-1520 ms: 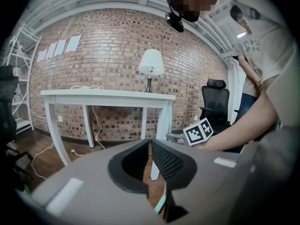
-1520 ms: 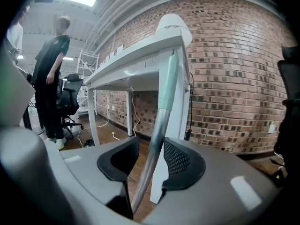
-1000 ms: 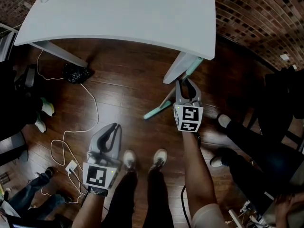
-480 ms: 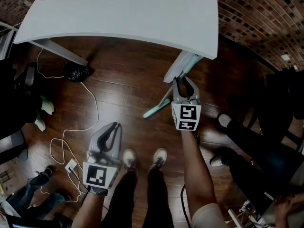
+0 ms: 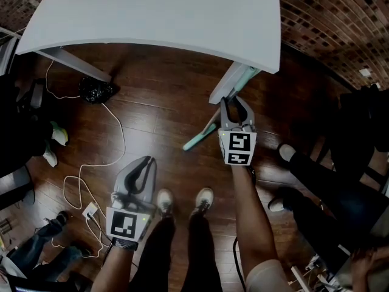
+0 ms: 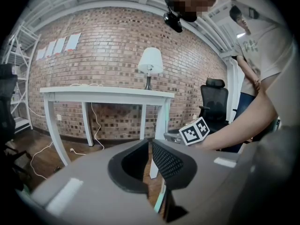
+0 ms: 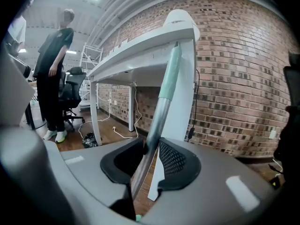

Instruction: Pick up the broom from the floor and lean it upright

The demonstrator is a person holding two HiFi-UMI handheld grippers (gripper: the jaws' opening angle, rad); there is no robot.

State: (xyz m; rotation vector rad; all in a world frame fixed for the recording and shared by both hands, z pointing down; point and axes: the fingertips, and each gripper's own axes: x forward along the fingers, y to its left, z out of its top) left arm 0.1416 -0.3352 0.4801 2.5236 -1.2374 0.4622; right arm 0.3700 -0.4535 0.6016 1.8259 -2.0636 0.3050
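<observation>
The broom stands tilted against the white table leg (image 5: 226,87). Its mint lower end (image 5: 196,141) rests on the wooden floor, and its mint upper grip (image 7: 169,69) reaches up under the table edge. My right gripper (image 5: 236,103) is shut on the metal handle (image 7: 151,139), which passes slantwise between its pads (image 7: 172,159). My left gripper (image 5: 143,163) hangs low at the left, above the floor. It is shut on nothing and well apart from the broom. In the left gripper view, the left gripper's (image 6: 150,144) tips meet, and the right gripper's marker cube (image 6: 196,131) shows beyond them.
The white table (image 5: 152,17) fills the top of the head view. A white cable (image 5: 117,140) and a black bag (image 5: 97,93) lie on the floor at left. My shoes (image 5: 203,199) stand below the broom. A seated person's legs (image 5: 316,181) are at right, and brick walls lie behind.
The right gripper has edged slightly toward the table leg with the handle in it. The left gripper has not moved.
</observation>
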